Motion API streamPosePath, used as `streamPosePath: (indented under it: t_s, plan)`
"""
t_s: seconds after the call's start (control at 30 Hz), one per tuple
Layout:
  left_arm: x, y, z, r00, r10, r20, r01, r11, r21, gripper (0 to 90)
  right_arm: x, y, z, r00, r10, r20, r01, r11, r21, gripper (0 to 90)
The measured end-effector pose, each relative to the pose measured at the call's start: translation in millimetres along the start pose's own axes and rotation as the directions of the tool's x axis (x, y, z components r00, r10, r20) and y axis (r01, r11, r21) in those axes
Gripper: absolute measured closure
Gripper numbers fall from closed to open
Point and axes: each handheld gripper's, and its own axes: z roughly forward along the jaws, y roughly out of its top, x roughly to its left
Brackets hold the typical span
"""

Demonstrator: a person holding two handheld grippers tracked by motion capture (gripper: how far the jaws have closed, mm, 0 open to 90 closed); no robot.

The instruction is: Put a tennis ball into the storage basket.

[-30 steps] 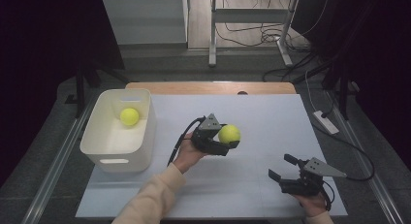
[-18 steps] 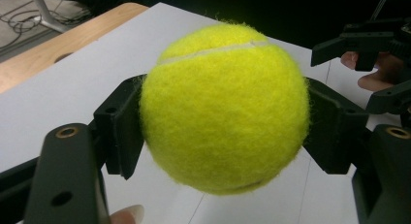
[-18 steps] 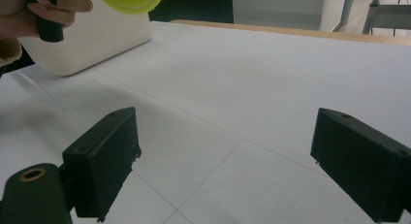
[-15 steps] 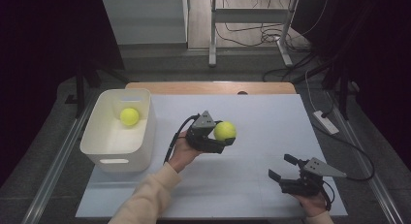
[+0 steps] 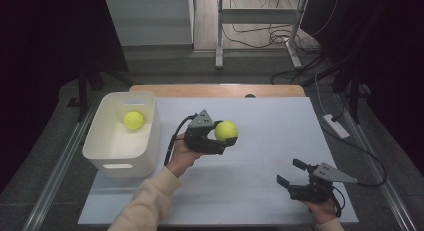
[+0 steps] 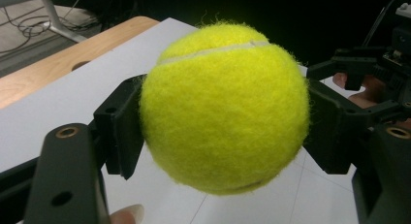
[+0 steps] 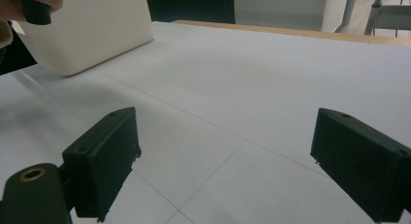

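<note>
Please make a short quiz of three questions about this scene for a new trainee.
1. True or false: the left gripper is shut on a tennis ball.
2. What lies inside the white bin? A) a second ball B) a cup C) nothing
3. How do the jaws of the right gripper stand?

Key: 1. True. 2. A, a second ball. 3. Apart, with nothing between them, low over the white table.

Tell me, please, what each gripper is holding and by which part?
The left gripper clamps a tennis ball across its middle, jaws on opposite sides. The right gripper is open, holding nothing.
</note>
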Motion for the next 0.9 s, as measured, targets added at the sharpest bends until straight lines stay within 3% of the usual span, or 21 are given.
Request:
streamPosePath:
  t_s: [0.9]
  plan:
    - [13.4,5.4,-34.1,0.9962,-0.015,-0.086,0.012,0.9992,-0.037,26.6,-0.4,0.1,0.4,1.0000,0.000,0.004,0.000,1.000,0.000,9.9]
